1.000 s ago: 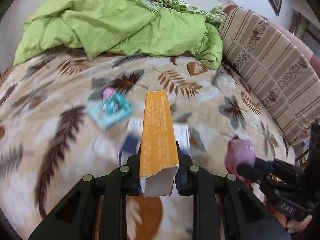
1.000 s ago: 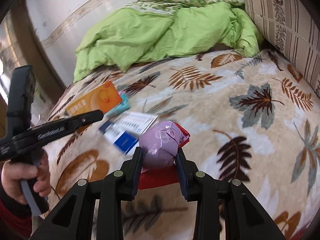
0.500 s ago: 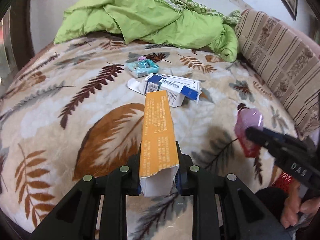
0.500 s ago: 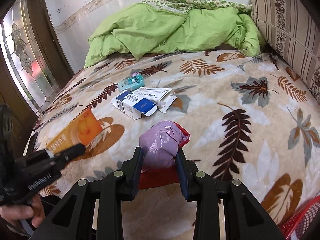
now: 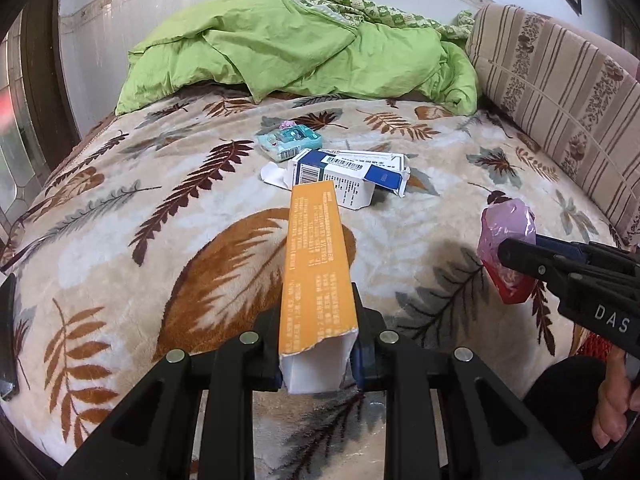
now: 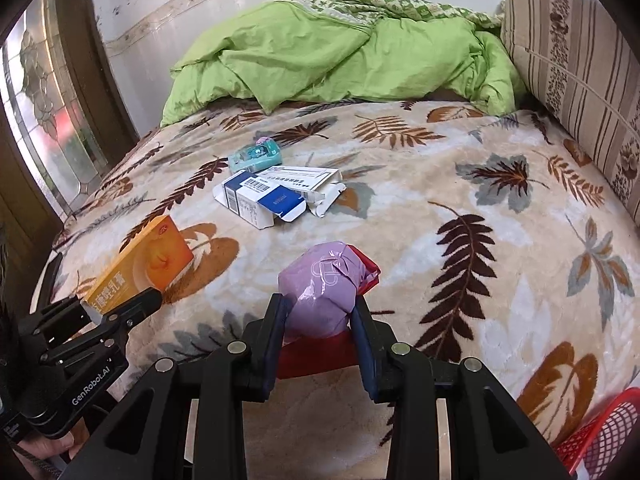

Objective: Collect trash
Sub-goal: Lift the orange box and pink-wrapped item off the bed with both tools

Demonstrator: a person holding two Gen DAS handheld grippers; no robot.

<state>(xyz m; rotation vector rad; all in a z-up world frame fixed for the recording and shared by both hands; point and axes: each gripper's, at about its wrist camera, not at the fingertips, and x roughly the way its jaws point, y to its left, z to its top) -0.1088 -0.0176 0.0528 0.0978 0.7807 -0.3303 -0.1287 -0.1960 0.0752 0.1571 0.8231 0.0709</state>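
My left gripper [image 5: 316,360] is shut on a long orange carton [image 5: 316,264] and holds it above the near edge of the bed; the carton also shows in the right wrist view [image 6: 140,268]. My right gripper [image 6: 318,336] is shut on a pink and red wrapper bundle [image 6: 324,284], seen at the right in the left wrist view [image 5: 506,240]. On the leaf-patterned blanket [image 5: 120,240] lie an opened blue and white box [image 5: 348,176], also in the right wrist view [image 6: 264,200], and a teal packet [image 5: 290,140], also in the right wrist view [image 6: 256,154].
A crumpled green duvet [image 5: 304,48] lies at the head of the bed. A striped cushion [image 5: 560,92] runs along the right side. A red mesh basket [image 6: 600,432] sits at the lower right. A stained-glass window [image 6: 44,104] is at the left.
Both grippers have pulled back from the bed's middle toward its near edge, each keeping its item. The boxes and teal packet now lie farther away.
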